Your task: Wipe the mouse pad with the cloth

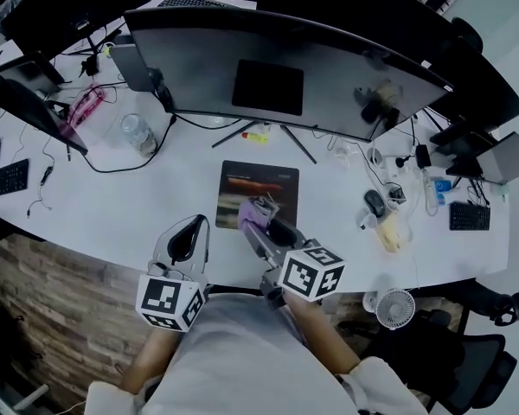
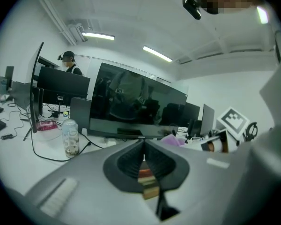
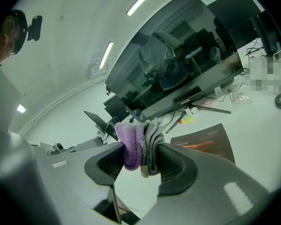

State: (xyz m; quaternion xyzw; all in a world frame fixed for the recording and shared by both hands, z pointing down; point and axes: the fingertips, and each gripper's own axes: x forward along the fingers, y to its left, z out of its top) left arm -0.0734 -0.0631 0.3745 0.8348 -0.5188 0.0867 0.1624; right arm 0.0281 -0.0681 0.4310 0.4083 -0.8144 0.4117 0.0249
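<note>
Right now the right tool (image 3: 141,162) pinches the folded purple/grey cloth (image 3: 139,142) at the near edge of the mouse pad (image 1: 261,181) on the worktop (image 1: 130,206), prob. poised to wipe; left tool (image 2: 144,159) is closed on nothing, parked aside to keep clear.

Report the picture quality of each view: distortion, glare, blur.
Head view: evenly lit and fairly sharp, with a pale sheen on the curved monitor. Left gripper view: fisheye bend and dark corners, with the shut left tongs soft up close. Right gripper view: same fisheye and a tilted scene, with the cloth pinched in the right tongs sharp and the mouse pad clear behind.
</note>
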